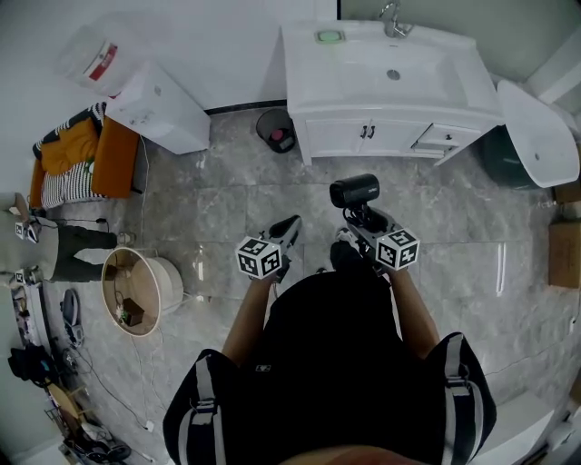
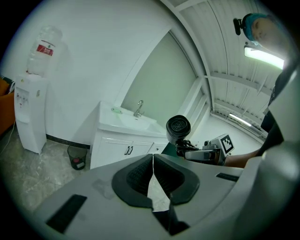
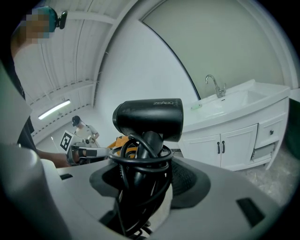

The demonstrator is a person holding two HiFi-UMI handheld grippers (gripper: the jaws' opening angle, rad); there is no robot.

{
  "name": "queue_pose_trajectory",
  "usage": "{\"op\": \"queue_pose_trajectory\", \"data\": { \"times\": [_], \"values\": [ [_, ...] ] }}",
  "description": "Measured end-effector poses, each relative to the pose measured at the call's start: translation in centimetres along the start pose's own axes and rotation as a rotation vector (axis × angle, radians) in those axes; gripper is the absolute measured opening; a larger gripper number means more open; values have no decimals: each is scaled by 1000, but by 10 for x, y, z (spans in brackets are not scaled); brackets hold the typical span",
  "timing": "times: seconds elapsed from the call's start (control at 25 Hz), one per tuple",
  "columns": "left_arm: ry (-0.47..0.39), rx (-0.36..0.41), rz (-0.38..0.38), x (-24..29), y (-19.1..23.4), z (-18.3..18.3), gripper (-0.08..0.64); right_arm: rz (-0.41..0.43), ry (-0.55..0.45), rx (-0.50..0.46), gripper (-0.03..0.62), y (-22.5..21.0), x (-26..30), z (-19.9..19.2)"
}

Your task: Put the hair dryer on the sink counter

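In the head view the person's dark torso fills the lower middle and covers both upper arms. The left gripper (image 1: 292, 223) points ahead over the tiled floor. The right gripper (image 1: 359, 216) carries the black hair dryer (image 1: 354, 191) in the air, well short of the white sink counter (image 1: 338, 136). From above the dryer's barrel hides its own handle and the tips of the jaws. The tabletop (image 1: 304, 68) of the counter bears a green soap dish (image 1: 329, 36), and the faucet (image 1: 392, 18) is partly cut off by the top edge. In the left gripper view the left gripper (image 2: 153, 158) has its jaws pressed together with nothing between them. Beyond them the hair dryer (image 2: 178, 126) faces the lens end on, above the right gripper (image 2: 186, 146), whose grip is too small to make out. The sink counter (image 2: 117, 147) stands behind. In the right gripper view the right gripper (image 3: 143, 174) has its jaws pinching the handle of the hair dryer (image 3: 147, 117). Coils of black cord (image 3: 140, 157) wrap the handle and hide where the pads meet it. The sink counter (image 3: 211, 143) stands well apart at the right, its far end lost at the lens edge.
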State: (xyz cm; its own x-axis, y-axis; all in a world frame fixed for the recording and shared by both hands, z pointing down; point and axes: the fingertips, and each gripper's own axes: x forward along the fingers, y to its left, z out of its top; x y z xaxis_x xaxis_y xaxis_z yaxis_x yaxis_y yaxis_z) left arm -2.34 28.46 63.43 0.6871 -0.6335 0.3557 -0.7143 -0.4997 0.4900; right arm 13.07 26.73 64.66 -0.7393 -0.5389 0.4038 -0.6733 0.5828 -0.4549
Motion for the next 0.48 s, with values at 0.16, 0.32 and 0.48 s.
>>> {"op": "queue_pose_trajectory", "data": {
  "times": [0.16, 0.32, 0.48],
  "values": [
    [2, 3, 22, 20, 8, 19, 18, 20, -2, -4, 310, -20, 14, 21],
    [6, 7, 39, 39, 13, 40, 19, 25, 15, -27, 310, -41, 28, 43],
    [3, 6, 64, 56, 21, 61, 18, 42, 16, -26, 310, -58, 41, 65]
  ]
}}
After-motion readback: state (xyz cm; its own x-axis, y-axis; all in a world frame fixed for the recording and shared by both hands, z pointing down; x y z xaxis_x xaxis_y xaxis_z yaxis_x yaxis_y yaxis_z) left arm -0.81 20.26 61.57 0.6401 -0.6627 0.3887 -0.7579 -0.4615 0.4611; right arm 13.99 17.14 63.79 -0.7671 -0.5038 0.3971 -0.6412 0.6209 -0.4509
